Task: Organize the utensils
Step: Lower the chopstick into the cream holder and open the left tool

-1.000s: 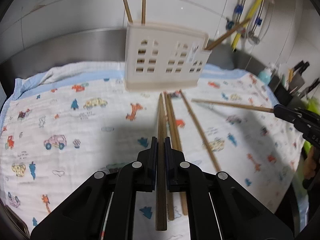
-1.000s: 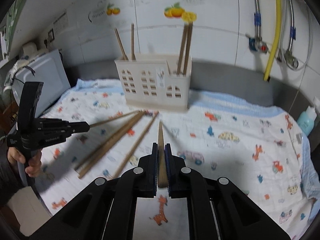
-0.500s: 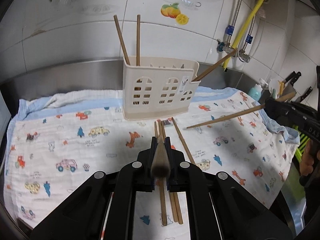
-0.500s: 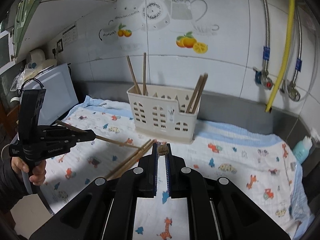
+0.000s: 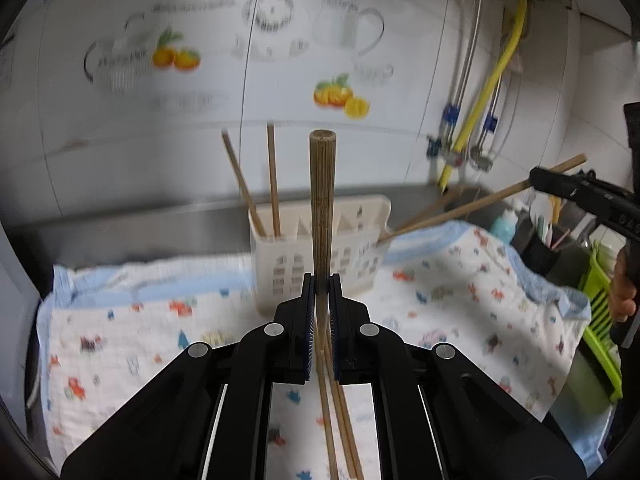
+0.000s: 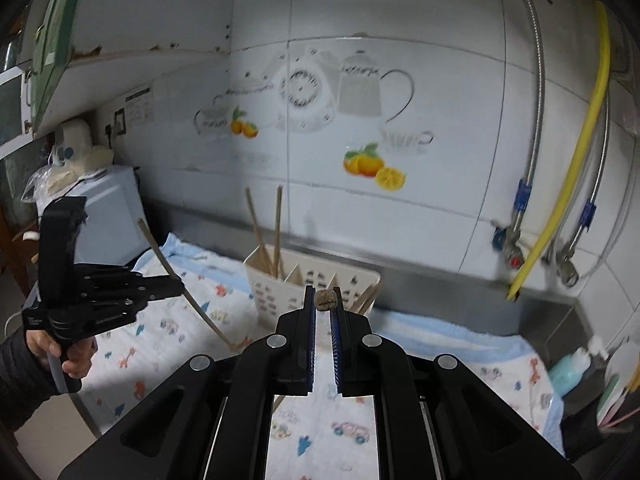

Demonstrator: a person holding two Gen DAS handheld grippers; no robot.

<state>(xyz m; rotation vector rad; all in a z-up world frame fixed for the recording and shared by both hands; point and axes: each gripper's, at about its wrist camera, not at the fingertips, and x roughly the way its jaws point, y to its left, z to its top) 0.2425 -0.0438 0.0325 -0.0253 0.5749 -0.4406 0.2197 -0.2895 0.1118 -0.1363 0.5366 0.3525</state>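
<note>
A brown wooden chopstick (image 5: 322,200) is clamped upright between the fingers of the left gripper (image 5: 321,286), its blunt end raised in front of the cream plastic utensil holder with window-shaped cut-outs (image 5: 320,256). A second wooden chopstick (image 6: 326,299) is gripped end-on by the right gripper (image 6: 325,300), just before the holder's rim. The holder stands near the back edge of the surface, on a white cloth printed with small cartoon cars and animals (image 5: 120,344). Two wooden chopsticks (image 5: 260,184) are seen leaning in the holder's left compartment. Loose chopsticks (image 5: 340,420) lie on the cloth below the left gripper.
</note>
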